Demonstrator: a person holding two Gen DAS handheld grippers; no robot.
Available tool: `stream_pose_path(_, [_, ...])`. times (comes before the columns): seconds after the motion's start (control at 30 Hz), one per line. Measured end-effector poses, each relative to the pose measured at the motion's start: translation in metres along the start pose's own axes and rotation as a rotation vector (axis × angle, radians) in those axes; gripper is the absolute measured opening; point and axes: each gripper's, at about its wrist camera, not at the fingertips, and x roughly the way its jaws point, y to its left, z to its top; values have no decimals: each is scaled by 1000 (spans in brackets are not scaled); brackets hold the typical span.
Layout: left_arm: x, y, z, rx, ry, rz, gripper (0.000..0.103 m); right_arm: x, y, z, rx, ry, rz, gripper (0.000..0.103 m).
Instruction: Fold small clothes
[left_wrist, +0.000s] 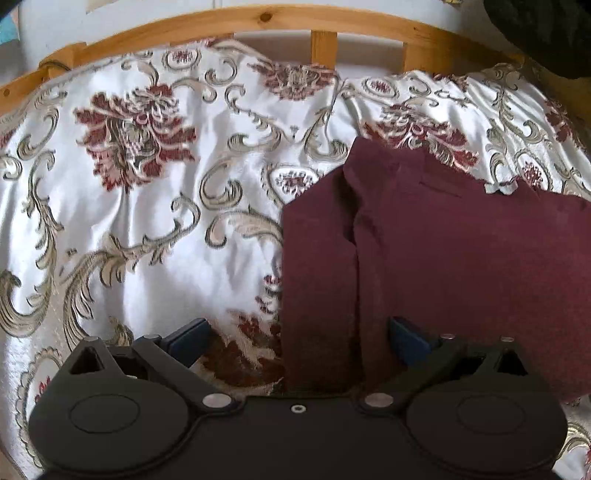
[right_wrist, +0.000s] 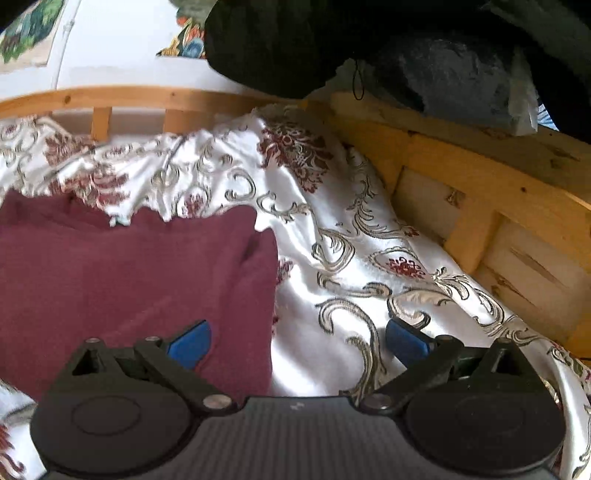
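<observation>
A dark maroon garment (left_wrist: 443, 258) lies folded flat on a white bedspread with red and beige flowers (left_wrist: 147, 184). In the left wrist view it fills the right half, with a fold line running down its left part. My left gripper (left_wrist: 297, 338) stands open just above the garment's left edge, nothing between its blue pads (left_wrist: 406, 338). In the right wrist view the same maroon garment (right_wrist: 129, 266) fills the left side. My right gripper (right_wrist: 297, 341) is open over its right edge, the left pad (right_wrist: 192, 343) above the cloth, the right pad above the bedspread (right_wrist: 351, 258).
A curved wooden bed rail (left_wrist: 258, 18) with slats runs along the far edge. In the right wrist view a wooden frame (right_wrist: 480, 206) borders the bed on the right, with dark clothing (right_wrist: 369, 44) piled on top of it.
</observation>
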Motion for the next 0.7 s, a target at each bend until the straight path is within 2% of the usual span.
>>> stream_pose_path(0.13, [1, 8, -4, -65, 10, -22, 102, 3, 11, -7, -41, -12, -25, 103])
stream_pose_path(0.57, [0, 14, -8, -64, 10, -15, 102, 2, 9, -6, -31, -11, -21, 103])
stream_pose_path(0.7, [1, 15, -9, -66, 7, -21, 102, -9, 10, 1, 10, -63, -24, 103])
